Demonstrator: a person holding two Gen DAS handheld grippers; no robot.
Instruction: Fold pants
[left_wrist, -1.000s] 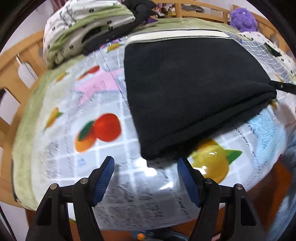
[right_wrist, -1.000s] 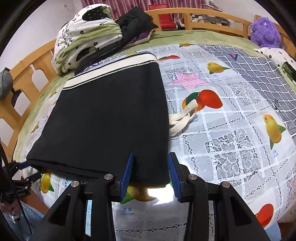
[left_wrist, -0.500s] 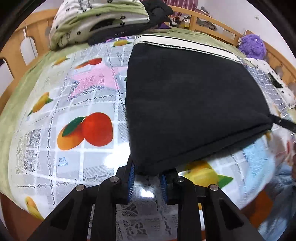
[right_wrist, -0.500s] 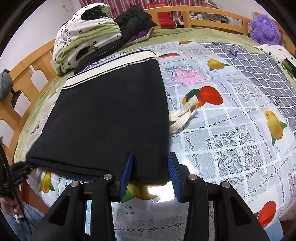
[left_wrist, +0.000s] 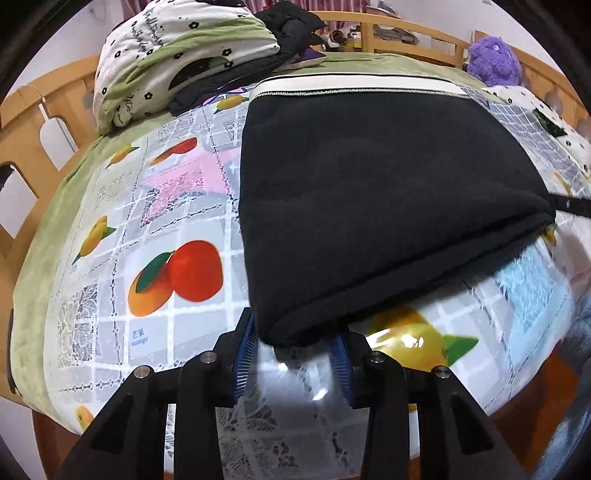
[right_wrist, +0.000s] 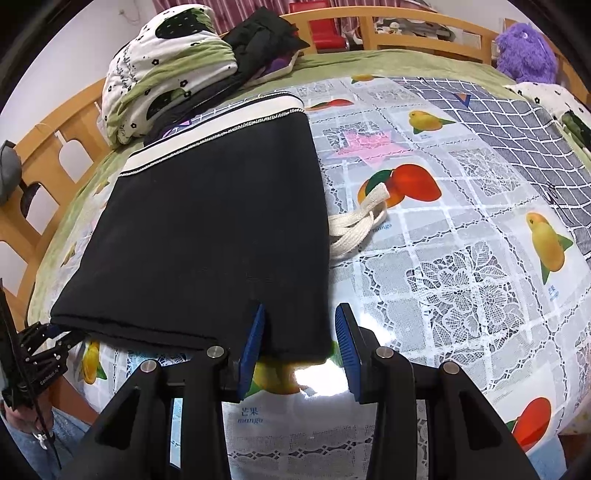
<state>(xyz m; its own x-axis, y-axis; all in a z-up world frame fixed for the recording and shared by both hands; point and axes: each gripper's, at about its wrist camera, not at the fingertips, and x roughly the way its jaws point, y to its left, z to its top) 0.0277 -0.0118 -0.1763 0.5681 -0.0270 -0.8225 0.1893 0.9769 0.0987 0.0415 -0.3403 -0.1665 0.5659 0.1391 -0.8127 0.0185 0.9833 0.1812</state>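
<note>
The black pants lie folded flat on the fruit-print bedspread, white waistband at the far end. My left gripper has its blue pads on either side of the near left corner of the fold, partly closed around it. In the right wrist view the pants fill the left half. My right gripper straddles the near right corner, jaws partly closed around the cloth. The white drawstring sticks out at the right edge.
A pile of quilts and dark clothes lies at the far left of the bed. A purple plush toy sits at the far right. A wooden bed rail runs around the bed. The left gripper's body shows at the left.
My left gripper moved in from open and clear of the pants, closed tight on the near left corner, then widened a little. The right gripper has stayed on its corner.
</note>
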